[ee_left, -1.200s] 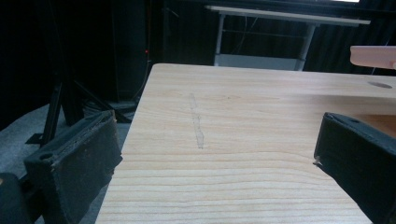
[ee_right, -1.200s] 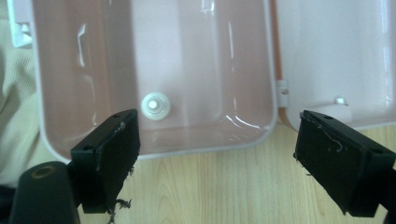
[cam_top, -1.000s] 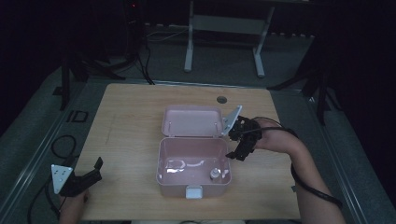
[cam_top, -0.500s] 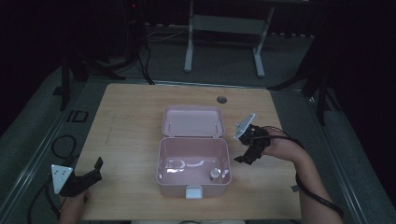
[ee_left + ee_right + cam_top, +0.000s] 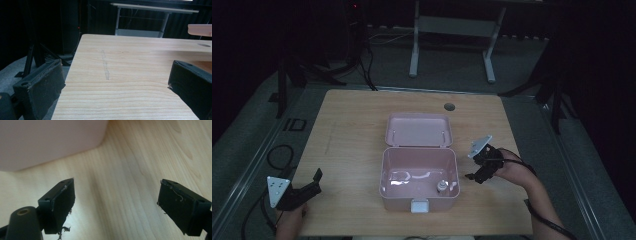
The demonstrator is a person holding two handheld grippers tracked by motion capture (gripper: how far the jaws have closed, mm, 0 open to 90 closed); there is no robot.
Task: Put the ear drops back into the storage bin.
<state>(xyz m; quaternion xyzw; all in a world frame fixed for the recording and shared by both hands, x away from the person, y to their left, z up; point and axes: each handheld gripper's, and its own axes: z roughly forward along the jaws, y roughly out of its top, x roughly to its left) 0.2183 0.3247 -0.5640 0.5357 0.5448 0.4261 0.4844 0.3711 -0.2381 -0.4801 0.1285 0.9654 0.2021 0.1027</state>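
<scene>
Already the pink plastic hinged box (image 5: 419,175) stands lid-open mid-table, a small silvery object (image 5: 441,186) inside; right gripper (image 5: 476,171), just beside it, gapes empty, left gripper (image 5: 309,186) likewise, well apart. Closing probably remains.

The counter (image 5: 352,130) is seen as pale wood with fine grain, matt and smooth. Just beside the right tool (image 5: 116,205), the pink box (image 5: 419,172) looks like smooth plastic, faintly glossy inside. Both tools' black pads (image 5: 63,200) appear matt, rough and frayed at their edges.
</scene>
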